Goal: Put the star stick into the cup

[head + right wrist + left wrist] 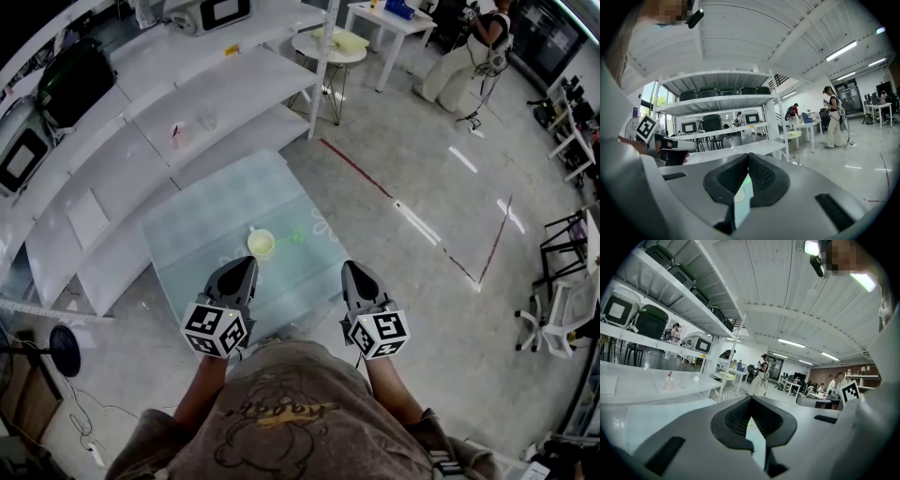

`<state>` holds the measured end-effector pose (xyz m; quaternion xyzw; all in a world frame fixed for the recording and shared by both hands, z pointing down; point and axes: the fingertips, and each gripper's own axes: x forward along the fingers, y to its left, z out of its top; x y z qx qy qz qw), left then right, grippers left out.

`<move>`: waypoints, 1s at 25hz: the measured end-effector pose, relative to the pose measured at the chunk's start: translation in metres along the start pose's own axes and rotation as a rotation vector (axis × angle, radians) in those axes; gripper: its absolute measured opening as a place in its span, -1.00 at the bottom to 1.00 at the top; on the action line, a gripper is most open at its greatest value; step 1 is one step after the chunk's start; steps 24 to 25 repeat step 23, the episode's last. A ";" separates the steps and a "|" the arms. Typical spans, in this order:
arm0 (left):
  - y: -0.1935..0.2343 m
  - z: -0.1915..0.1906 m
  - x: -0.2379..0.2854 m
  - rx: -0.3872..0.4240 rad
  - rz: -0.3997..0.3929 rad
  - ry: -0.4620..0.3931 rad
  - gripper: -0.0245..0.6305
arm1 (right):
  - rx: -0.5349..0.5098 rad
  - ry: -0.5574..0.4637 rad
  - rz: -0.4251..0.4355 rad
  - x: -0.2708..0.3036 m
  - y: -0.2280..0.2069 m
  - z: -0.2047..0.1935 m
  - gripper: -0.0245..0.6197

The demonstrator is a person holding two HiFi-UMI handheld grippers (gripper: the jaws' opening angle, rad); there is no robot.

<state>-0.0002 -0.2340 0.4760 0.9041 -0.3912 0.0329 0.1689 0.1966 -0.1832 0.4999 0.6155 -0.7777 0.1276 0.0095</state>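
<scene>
A small pale yellow cup (262, 244) stands upright near the middle of the light green table top (216, 211). The thin green star stick (296, 237) lies flat on the table just right of the cup. My left gripper (247, 263) hovers at the table's front, just short of the cup, its jaws shut and empty. My right gripper (351, 268) hangs at the front right corner, below and right of the stick, also shut on nothing. In the left gripper view the left gripper (750, 401) has its jaws meeting at the tips. The right gripper (748, 157) looks the same in its own view.
White shelving (187, 112) with dark bins runs along the table's far left side. A round table (328, 45) and a standing person (464, 56) are farther back. Chairs (562, 300) stand at the right. Red tape lines (356, 169) cross the grey floor.
</scene>
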 end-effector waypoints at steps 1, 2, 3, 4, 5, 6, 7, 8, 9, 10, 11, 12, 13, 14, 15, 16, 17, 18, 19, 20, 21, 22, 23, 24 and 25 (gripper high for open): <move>-0.001 0.000 0.000 -0.001 0.000 0.000 -0.86 | 0.004 0.001 -0.001 0.000 0.000 0.000 -0.92; -0.001 0.000 0.000 -0.001 -0.001 0.001 -0.86 | 0.008 0.002 -0.003 0.000 0.000 -0.001 -0.92; -0.001 0.000 0.000 -0.001 -0.001 0.001 -0.86 | 0.012 0.003 -0.004 0.001 0.000 -0.002 -0.92; 0.000 -0.001 0.000 -0.001 -0.001 0.001 -0.86 | 0.014 0.003 -0.005 0.001 0.000 -0.004 -0.92; 0.000 -0.001 0.000 -0.001 0.000 0.001 -0.86 | 0.016 0.004 -0.005 0.002 0.000 -0.005 -0.92; 0.001 -0.001 0.000 -0.002 0.001 0.001 -0.86 | 0.018 0.004 -0.004 0.002 0.000 -0.005 -0.92; 0.001 -0.002 -0.001 -0.003 0.002 0.002 -0.86 | 0.020 0.004 -0.004 0.002 0.000 -0.005 -0.92; 0.001 -0.002 -0.002 -0.005 0.004 0.003 -0.86 | 0.021 0.004 -0.004 0.002 0.001 -0.005 -0.92; 0.002 -0.002 -0.002 -0.007 0.005 0.004 -0.86 | 0.022 0.004 -0.005 0.002 0.001 -0.005 -0.92; 0.002 -0.002 -0.003 -0.009 0.007 0.005 -0.86 | 0.023 0.005 -0.005 0.002 0.001 -0.005 -0.92; 0.002 -0.003 -0.003 -0.012 0.008 0.006 -0.86 | 0.023 0.006 -0.005 0.002 0.000 -0.005 -0.92; 0.002 -0.003 -0.003 -0.015 0.008 0.007 -0.86 | 0.023 0.007 -0.005 0.002 0.000 -0.005 -0.92; 0.002 -0.003 -0.003 -0.017 0.008 0.007 -0.86 | 0.024 0.007 -0.005 0.002 0.000 -0.004 -0.92; 0.001 -0.003 -0.003 -0.019 0.008 0.008 -0.86 | 0.025 0.008 -0.005 0.001 0.000 -0.004 -0.92; 0.001 -0.003 -0.004 -0.019 0.008 0.009 -0.86 | 0.026 0.010 -0.005 0.001 0.000 -0.005 -0.92; 0.000 -0.004 -0.004 -0.019 0.008 0.010 -0.86 | 0.026 0.011 -0.004 0.000 0.000 -0.006 -0.92; 0.000 -0.004 -0.005 -0.018 0.008 0.011 -0.86 | 0.027 0.013 -0.003 0.000 -0.001 -0.007 -0.92; 0.000 -0.005 -0.005 -0.017 0.007 0.012 -0.86 | 0.027 0.015 -0.002 0.000 -0.001 -0.008 -0.92; 0.000 -0.005 -0.004 -0.016 0.007 0.014 -0.86 | 0.027 0.018 -0.001 0.000 -0.001 -0.008 -0.92; 0.000 -0.004 -0.004 -0.015 0.007 0.015 -0.86 | 0.027 0.020 -0.001 0.001 -0.001 -0.009 -0.92; 0.000 -0.004 -0.003 -0.015 0.007 0.016 -0.86 | 0.026 0.022 0.000 0.001 -0.001 -0.008 -0.92; 0.000 -0.004 -0.003 -0.014 0.007 0.017 -0.86 | 0.026 0.024 0.001 0.002 -0.001 -0.008 -0.92; 0.000 -0.003 -0.003 -0.014 0.007 0.018 -0.86 | 0.025 0.026 0.002 0.002 -0.002 -0.008 -0.92; 0.000 -0.003 -0.003 -0.014 0.007 0.018 -0.86 | 0.025 0.026 0.002 0.002 -0.002 -0.008 -0.92; 0.000 -0.003 -0.003 -0.014 0.007 0.018 -0.86 | 0.025 0.026 0.002 0.002 -0.002 -0.008 -0.92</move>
